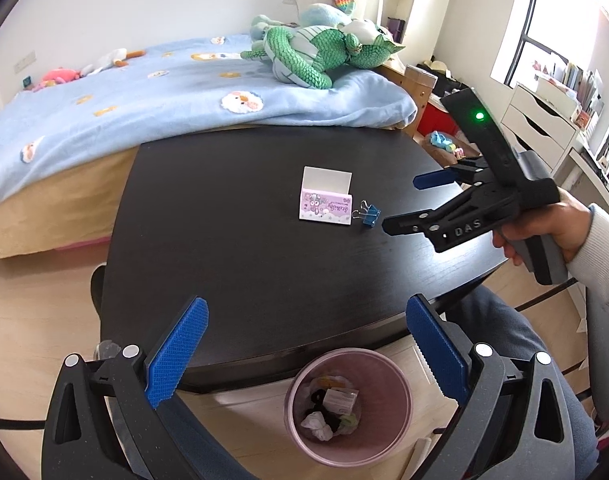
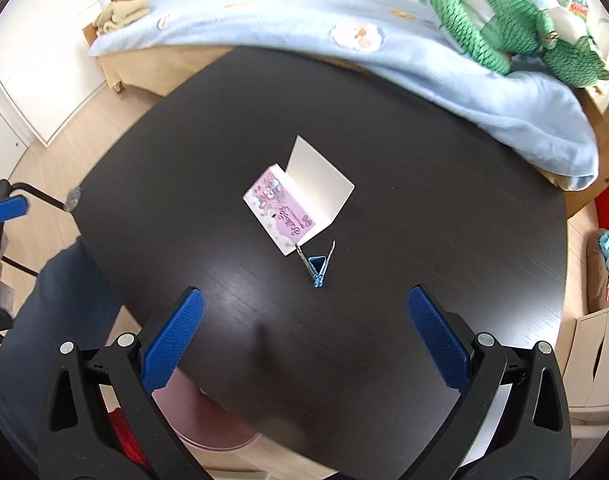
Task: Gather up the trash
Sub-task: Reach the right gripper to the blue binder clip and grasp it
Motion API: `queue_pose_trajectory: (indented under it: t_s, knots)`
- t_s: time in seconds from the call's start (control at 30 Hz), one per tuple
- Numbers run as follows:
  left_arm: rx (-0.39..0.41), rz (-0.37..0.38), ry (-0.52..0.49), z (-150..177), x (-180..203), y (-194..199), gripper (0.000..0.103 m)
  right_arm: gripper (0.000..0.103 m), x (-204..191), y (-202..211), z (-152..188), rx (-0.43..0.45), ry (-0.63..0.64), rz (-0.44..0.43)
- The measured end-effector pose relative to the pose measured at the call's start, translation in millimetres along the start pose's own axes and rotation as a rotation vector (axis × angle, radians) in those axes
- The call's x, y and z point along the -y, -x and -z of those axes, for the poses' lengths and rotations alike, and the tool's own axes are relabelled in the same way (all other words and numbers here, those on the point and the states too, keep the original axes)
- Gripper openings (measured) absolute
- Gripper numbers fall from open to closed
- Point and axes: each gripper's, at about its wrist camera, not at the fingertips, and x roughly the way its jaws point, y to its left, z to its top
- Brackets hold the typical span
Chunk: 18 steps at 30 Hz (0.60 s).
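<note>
Left wrist view: a bedroom with a bed (image 1: 144, 92) under a blue blanket, a green plush (image 1: 316, 54) on it. In front stands a dark tabletop (image 1: 244, 272). Near its middle lies a small purple box (image 1: 325, 208) with its white lid flipped up, and a blue binder clip (image 1: 369, 215) just beside it on the right. The left hand-held gripper (image 1: 304, 356) hangs over the near edge, its blue pads wide apart and empty; the box and clip lie well ahead of it. Directly below, on the floor, a pink bin (image 1: 392, 396) holds crumpled trash. At right, a hand (image 1: 544, 232) holds the right hand-held gripper (image 1: 408, 202), wide open, its tips just beside the clip.

Right wrist view: the same tabletop (image 2: 424, 220), bed (image 2: 288, 12) behind. The right hand-held gripper (image 2: 306, 340) is spread wide, holding nothing. The clip (image 2: 317, 266) lies just ahead, between the pads' lines; the box (image 2: 280, 212) touches it beyond. The bin (image 2: 212, 428) peeks from under the near edge.
</note>
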Motion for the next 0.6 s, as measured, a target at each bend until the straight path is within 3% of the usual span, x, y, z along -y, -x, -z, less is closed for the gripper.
queue_pose_trajectory:
  t_s: [0.03,0.1,0.37,0.6]
  knots:
    - [-0.001,-0.001,0.001,1,-1,0,0.095,0.099,0,-5,-1,-0.009,0.012,0.002]
    - [-0.001,-0.006,0.002,2,-3,1,0.095,0.083,0,-14,-3,-0.027,0.030,0.001]
    - [-0.010,-0.012,0.021,5,-8,0,0.095,0.049,1,-35,-9,-0.078,0.070,-0.017]
    - [-0.018,-0.012,0.018,6,-8,-2,0.095,0.027,1,-42,-13,-0.080,0.072,-0.010]
